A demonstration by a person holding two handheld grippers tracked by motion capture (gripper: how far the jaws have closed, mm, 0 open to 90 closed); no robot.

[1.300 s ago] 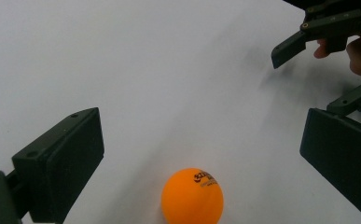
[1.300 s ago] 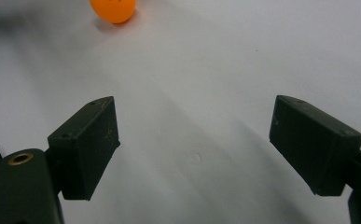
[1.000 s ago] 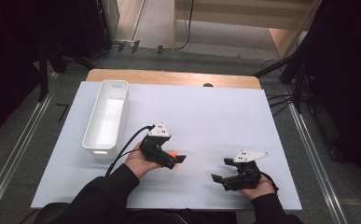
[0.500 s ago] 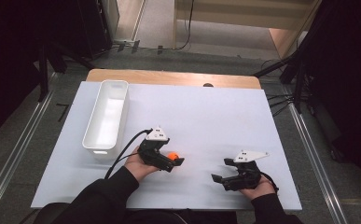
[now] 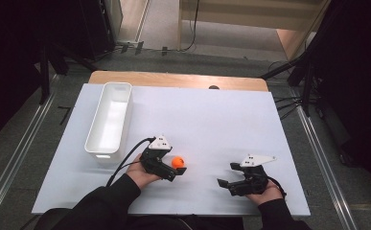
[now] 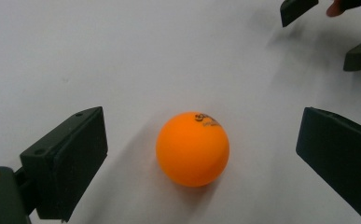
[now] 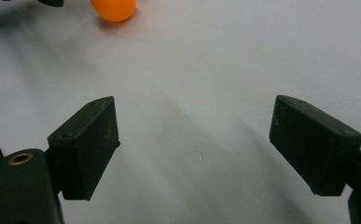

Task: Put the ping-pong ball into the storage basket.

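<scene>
An orange ball (image 5: 178,162) (image 6: 192,148) lies on the white table top (image 5: 207,120). My left gripper (image 5: 176,167) (image 6: 201,149) is open around it, one jaw on each side, with clear gaps to both. In the right gripper view the ball (image 7: 114,9) sits at the top left edge. My right gripper (image 5: 228,179) (image 7: 194,140) rests open near the front edge at the right, nothing between its jaws, pointing left toward the ball.
A long white bin (image 5: 110,120) stands at the left of the table, beyond my left hand. A wooden strip (image 5: 173,79) runs along the far edge. The other gripper's jaw tips (image 6: 299,9) show at the top right of the left gripper view.
My left gripper has edged slightly to the right, so the ball now lies between its open jaws. The right gripper has stayed still.
</scene>
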